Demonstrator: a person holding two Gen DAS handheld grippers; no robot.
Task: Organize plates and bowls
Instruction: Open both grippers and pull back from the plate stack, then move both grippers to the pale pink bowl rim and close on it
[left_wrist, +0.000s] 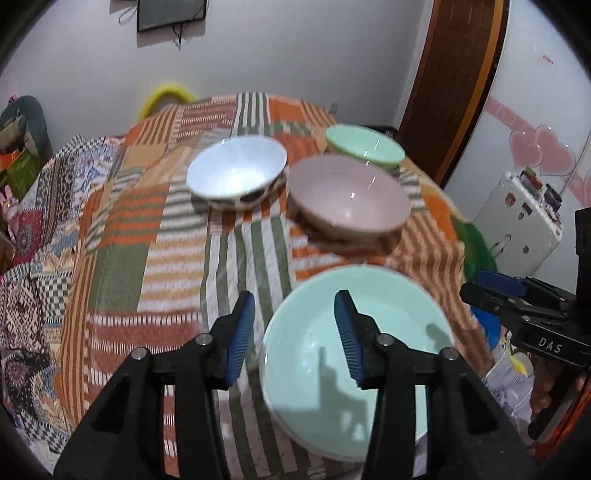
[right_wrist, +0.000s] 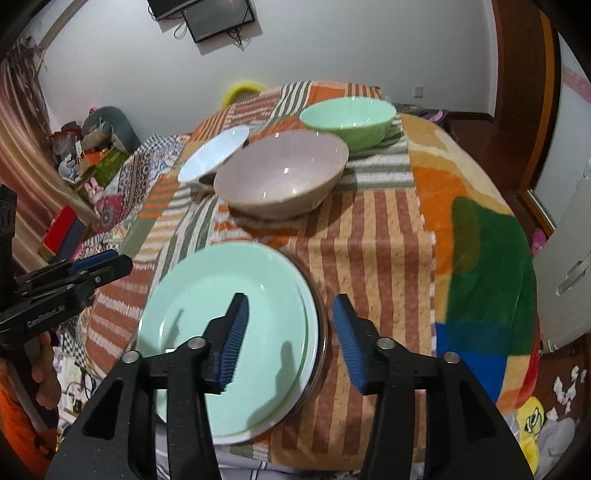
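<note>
A mint green plate (left_wrist: 388, 354) (right_wrist: 266, 288) tops a small stack at the table's near edge. Behind it stand a pinkish-grey bowl (left_wrist: 351, 195) (right_wrist: 280, 173), a white bowl with dark spots (left_wrist: 236, 170) (right_wrist: 214, 155) and a green bowl (left_wrist: 364, 146) (right_wrist: 347, 118). My left gripper (left_wrist: 294, 338) is open and empty, straddling the plate's left rim from above. My right gripper (right_wrist: 290, 341) is open and empty over the plate's right rim. Each gripper shows in the other's view: the right (left_wrist: 517, 310), the left (right_wrist: 74, 280).
A striped patchwork cloth (left_wrist: 155, 236) (right_wrist: 384, 251) covers the table. A yellow chair back (left_wrist: 168, 98) (right_wrist: 242, 90) stands behind the table. Clutter lies at the left (right_wrist: 92, 147). A brown door frame (left_wrist: 461, 81) and a white fridge (left_wrist: 517, 225) are at the right.
</note>
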